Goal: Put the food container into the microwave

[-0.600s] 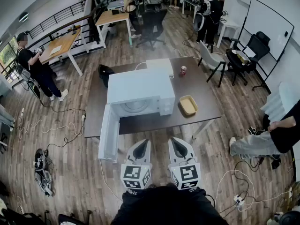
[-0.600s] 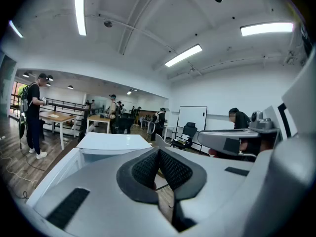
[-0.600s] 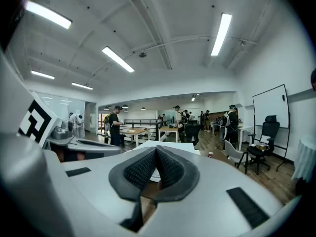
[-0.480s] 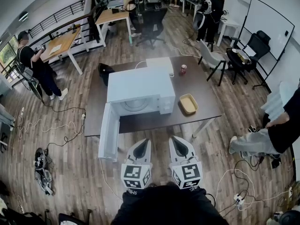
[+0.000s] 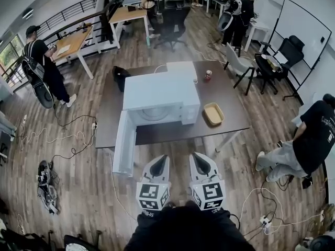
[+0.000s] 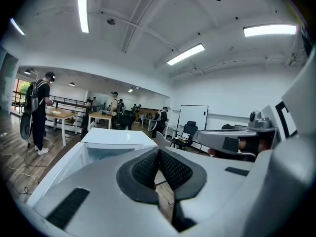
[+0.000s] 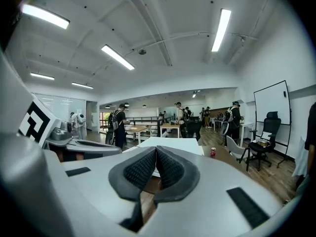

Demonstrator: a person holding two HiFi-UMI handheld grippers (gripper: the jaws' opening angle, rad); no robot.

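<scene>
A white microwave (image 5: 161,95) stands on a dark brown table (image 5: 230,120), with its door (image 5: 124,143) swung open toward the left front. The yellow food container (image 5: 213,114) lies on the table just right of the microwave. Both grippers hang side by side below the table's front edge, well short of the container. My left gripper (image 5: 158,164) is shut with nothing in it, and so is my right gripper (image 5: 201,164). The left gripper view shows its shut jaws (image 6: 158,152) and the microwave (image 6: 116,137) beyond. The right gripper view shows its shut jaws (image 7: 155,149) pointing at the microwave top (image 7: 175,144).
A red can (image 5: 208,75) stands at the table's far right, behind the microwave. A grey chair (image 5: 238,67) sits past the table. A person (image 5: 306,140) bends over at the right. Cables (image 5: 63,140) trail over the wooden floor at the left.
Both grippers stay shut and in about the same place. The head view has shifted a little toward the table. People at the left and right have moved.
</scene>
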